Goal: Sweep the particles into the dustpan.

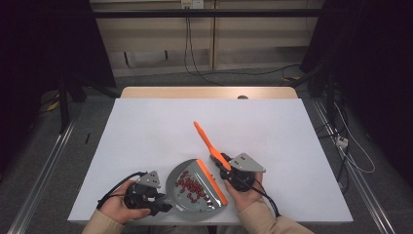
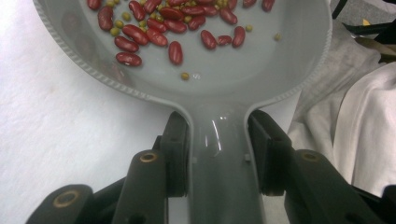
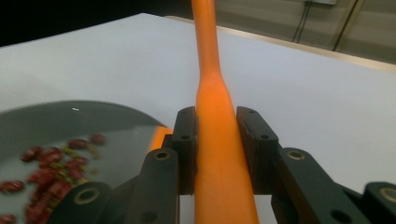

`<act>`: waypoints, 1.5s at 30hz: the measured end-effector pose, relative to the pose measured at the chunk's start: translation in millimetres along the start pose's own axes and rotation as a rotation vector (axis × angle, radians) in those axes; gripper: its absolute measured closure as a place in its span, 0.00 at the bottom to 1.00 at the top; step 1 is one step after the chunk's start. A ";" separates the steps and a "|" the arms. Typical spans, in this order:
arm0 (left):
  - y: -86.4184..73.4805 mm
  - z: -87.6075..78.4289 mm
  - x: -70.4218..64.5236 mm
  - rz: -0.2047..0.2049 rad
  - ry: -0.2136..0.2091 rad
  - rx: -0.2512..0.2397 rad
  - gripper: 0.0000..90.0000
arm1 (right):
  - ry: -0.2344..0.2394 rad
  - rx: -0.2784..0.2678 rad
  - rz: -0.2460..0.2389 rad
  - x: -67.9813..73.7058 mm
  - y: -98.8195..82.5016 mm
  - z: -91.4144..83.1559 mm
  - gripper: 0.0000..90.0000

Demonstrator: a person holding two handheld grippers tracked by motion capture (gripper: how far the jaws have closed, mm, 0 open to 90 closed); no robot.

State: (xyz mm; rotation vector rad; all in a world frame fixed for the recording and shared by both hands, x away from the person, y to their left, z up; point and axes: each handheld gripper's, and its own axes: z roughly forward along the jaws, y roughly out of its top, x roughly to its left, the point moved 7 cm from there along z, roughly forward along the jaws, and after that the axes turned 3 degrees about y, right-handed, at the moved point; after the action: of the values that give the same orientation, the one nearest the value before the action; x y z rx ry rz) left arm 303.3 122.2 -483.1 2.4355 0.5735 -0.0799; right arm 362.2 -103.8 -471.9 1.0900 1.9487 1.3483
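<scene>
Dustpan (image 1: pixel 195 192) with red beans (image 1: pixel 191 185) lies near the table's (image 1: pixel 146 131) front edge; our left gripper (image 1: pixel 155 204) clamps its grey handle. Just right of the dustpan, our right gripper (image 1: pixel 221 163) grips the orange brush (image 1: pixel 207 139), which points away.

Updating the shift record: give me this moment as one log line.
left gripper: shut on dustpan handle | right gripper: shut on orange brush handle | beans: in dustpan | table: white
</scene>
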 end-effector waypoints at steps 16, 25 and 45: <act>1.3 2.6 5.6 -0.007 0.026 -0.009 0.69 | 0.069 -0.057 0.055 -2.4 26.7 4.7 0.79; 7.7 11.0 10.2 0.031 0.085 -0.053 0.70 | 0.010 -0.014 0.041 -37.3 14.7 -8.8 0.79; 14.3 -2.3 34.9 -0.074 0.220 -0.222 0.70 | -0.036 0.006 0.058 -70.0 10.0 -24.7 0.79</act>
State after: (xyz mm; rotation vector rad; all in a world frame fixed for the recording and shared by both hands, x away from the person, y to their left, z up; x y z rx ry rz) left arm 340.8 126.8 -479.9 2.2211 0.7294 0.2124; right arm 383.6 -173.5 -455.2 1.1745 1.9096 1.3446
